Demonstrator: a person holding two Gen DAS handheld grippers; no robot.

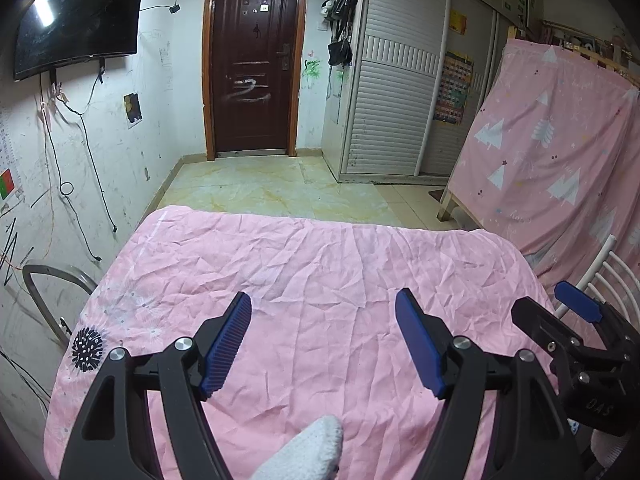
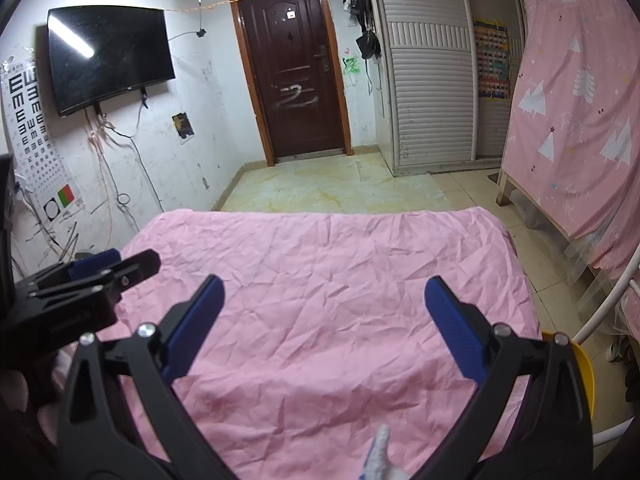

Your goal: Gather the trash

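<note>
In the left wrist view, your left gripper tips down over the near part of the table, which wears a wrinkled pink cloth. Its two blue pads stand wide apart and there is nothing between them, only cloth. A bit of your white glove pokes up at the bottom. Your right gripper sits by the table's right edge, with white letters on its black body that look like "OAS". No trash shows on the table in this view. Far off, a brown door has a white scribble on it, and a dark TV hangs on the left wall.

In the right wrist view, your right gripper also tips down over the near part of the table, with its blue pads wide apart and nothing held. Your left gripper sits by the table's left edge. A yellow bin peeks out just past the table's near right corner. No trash shows here either. An eye chart with rows of "E" shapes hangs on the left wall.
</note>
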